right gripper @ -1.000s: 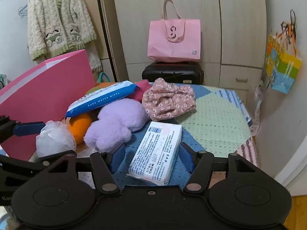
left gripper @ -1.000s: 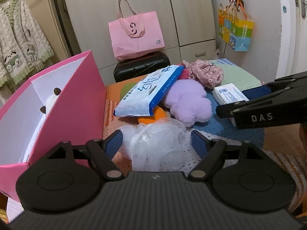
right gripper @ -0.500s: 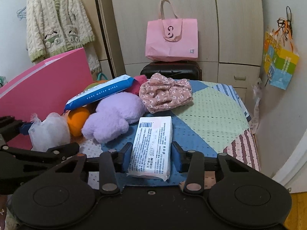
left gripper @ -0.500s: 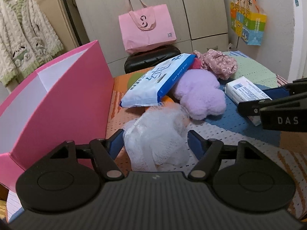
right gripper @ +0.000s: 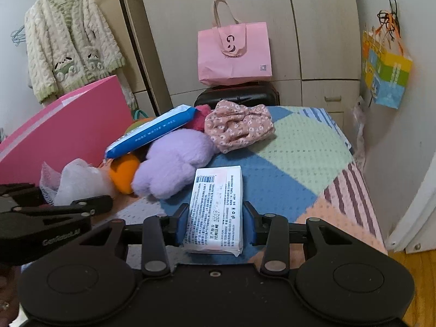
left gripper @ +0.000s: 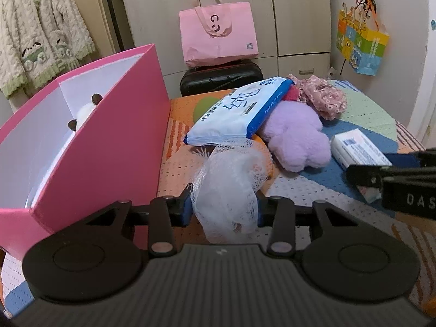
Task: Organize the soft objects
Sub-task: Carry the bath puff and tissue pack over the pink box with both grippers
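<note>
— Looking along the left gripper (left gripper: 223, 209) first: what sits between its blue pads?

— A white mesh bath puff (left gripper: 231, 188). The jaws have just been closing, and both pads now press into its sides, so the puff is pinched and bulges up and forward out of the grip.

— And the right gripper (right gripper: 215, 223)?

— Its jaws have also just been closing, with a white tissue pack (right gripper: 216, 207) lying lengthwise between them. The left pad touches the pack's edge; on the right side the pad sits against or just beside the edge, so I cannot tell if it is truly squeezed. The pack rests flat on the patchwork cloth (right gripper: 299, 150).

— What lies beyond?

— Just past the pack, a purple plush (right gripper: 174, 160), touching an orange soft ball (right gripper: 122, 173) on its left. A blue wet-wipes pack (right gripper: 152, 130) leans across the top of both. Behind the plush sits a pink floral cloth (right gripper: 239, 129), bunched up.

— And the container?

— A pink box (left gripper: 109, 147) stands open at the left of the puff, near it, with a white soft toy (left gripper: 84, 111) with dark ears inside. In the right wrist view the left gripper's black body appears at the lower left, beside the puff.
</note>
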`<action>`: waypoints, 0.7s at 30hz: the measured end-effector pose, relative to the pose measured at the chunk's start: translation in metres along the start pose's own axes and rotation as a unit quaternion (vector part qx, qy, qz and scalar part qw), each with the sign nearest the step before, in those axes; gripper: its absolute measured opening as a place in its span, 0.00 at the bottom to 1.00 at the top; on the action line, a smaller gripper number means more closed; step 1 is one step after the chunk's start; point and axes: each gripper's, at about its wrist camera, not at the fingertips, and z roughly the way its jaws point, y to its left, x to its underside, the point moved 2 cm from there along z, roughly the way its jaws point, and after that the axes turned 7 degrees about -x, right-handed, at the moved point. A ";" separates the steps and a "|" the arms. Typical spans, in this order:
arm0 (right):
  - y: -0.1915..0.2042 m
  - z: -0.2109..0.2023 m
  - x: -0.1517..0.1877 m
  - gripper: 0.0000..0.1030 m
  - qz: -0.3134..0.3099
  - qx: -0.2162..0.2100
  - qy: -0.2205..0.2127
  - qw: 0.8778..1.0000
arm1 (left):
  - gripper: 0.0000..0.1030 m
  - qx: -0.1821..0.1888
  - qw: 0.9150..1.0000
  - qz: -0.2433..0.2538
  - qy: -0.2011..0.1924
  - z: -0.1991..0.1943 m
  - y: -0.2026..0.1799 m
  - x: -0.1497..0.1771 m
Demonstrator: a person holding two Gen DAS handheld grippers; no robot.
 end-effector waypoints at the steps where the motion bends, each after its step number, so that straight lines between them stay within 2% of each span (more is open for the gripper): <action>1: 0.002 -0.002 0.002 0.44 0.000 -0.006 0.002 1.000 | 0.38 0.005 1.000 -0.003 0.002 -0.001 0.001 0.000; 4: 0.005 -0.008 0.007 0.44 0.003 -0.025 0.007 1.000 | 0.38 0.018 1.000 -0.014 0.005 -0.006 0.004 0.001; 9: 0.009 -0.020 0.016 0.44 -0.001 -0.018 0.007 1.000 | 0.38 0.043 0.999 -0.024 0.010 -0.017 0.009 0.004; 13: 0.007 -0.029 0.025 0.44 0.014 -0.036 -0.001 0.999 | 0.38 0.082 0.996 -0.037 0.022 -0.021 0.012 0.008; 17: 0.010 -0.035 0.029 0.44 0.018 -0.042 -0.006 0.999 | 0.38 0.092 0.995 -0.029 0.025 -0.027 0.010 0.011; 21: 0.016 -0.040 0.029 0.44 0.013 -0.051 0.000 0.999 | 0.38 0.124 0.991 -0.036 0.036 -0.031 0.012 0.013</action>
